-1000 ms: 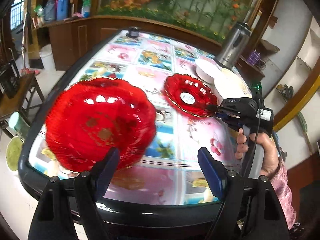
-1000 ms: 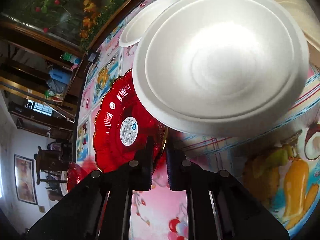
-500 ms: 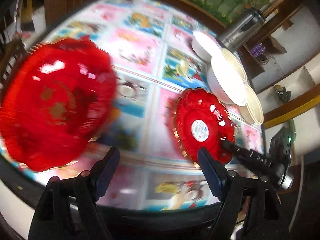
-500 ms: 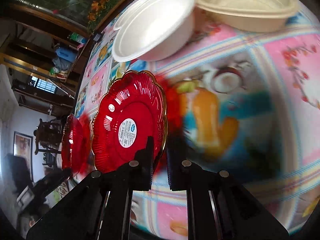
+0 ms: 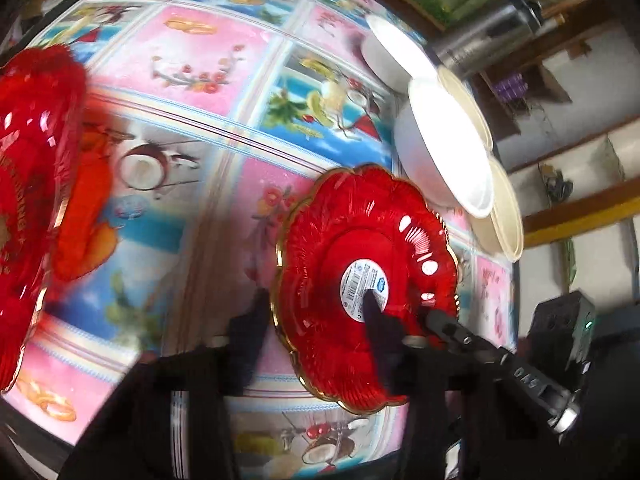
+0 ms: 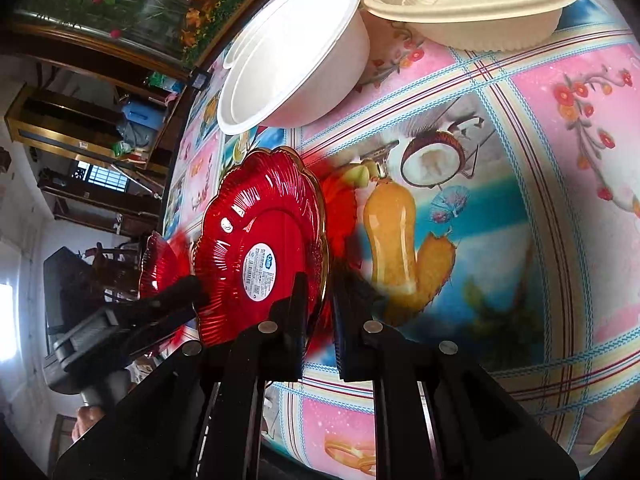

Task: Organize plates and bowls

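My right gripper [image 6: 320,312] clamps the red scalloped plastic plate [image 6: 260,248]; left gripper [image 5: 316,328], jaws just closing, grips nothing I can confirm; stacking not yet done.

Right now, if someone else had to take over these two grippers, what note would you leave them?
Right gripper: shut on the rim of the red labelled plate, held tilted above the table.
Left gripper: jaws have just been closing at that plate's opposite rim; too blurred to tell if they grip.
Second red plate: at the table's far left.
White bowl and beige bowl: together at the table's far side.
Done: one plate lifted.
Left: put the red plates together.
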### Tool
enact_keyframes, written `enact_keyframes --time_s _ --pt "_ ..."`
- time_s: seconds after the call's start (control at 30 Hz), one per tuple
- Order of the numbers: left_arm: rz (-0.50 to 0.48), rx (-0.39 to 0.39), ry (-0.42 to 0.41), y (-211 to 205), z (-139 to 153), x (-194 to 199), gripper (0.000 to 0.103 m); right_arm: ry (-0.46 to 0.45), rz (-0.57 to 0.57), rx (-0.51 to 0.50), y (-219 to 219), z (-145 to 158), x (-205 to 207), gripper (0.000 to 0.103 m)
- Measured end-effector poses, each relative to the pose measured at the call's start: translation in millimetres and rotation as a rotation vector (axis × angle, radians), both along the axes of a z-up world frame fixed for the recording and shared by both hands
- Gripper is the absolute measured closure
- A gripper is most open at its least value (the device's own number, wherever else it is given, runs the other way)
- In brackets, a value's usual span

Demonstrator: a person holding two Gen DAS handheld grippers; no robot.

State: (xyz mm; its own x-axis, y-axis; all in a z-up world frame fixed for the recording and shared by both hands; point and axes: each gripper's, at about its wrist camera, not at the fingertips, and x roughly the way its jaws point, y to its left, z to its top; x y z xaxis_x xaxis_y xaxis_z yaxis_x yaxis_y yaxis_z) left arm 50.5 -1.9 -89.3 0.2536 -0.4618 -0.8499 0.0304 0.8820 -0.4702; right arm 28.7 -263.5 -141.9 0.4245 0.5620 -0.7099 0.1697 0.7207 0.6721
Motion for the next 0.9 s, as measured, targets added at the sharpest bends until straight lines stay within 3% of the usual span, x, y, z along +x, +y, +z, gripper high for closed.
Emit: enact_keyframes --time_s 0.1,0.13,0.4,0.57,0.9 --pt "0.014 -0.002 -0.041 6 0 -2 0.093 -0.007 -0.012 -0.015 -2 1 -1 0.093" --pt "0.019 0.001 -0.049 8 0 -1 0.095 -0.01 -0.017 -0.018 -2 2 -1 0.093" --pt "-0.023 0.11 -0.139 4 1 -7 0.097 -0.034 -0.003 -0.049 7 5 -6 0.092" --pt "-0.04 0.105 -0.155 5 3 -8 0.097 -0.062 -0.011 -0.077 11 12 -11 0.092" --pt "-0.053 0.129 -0.298 14 39 -29 0.096 -0.194 0.028 -0.216 33 51 -29 0.092"
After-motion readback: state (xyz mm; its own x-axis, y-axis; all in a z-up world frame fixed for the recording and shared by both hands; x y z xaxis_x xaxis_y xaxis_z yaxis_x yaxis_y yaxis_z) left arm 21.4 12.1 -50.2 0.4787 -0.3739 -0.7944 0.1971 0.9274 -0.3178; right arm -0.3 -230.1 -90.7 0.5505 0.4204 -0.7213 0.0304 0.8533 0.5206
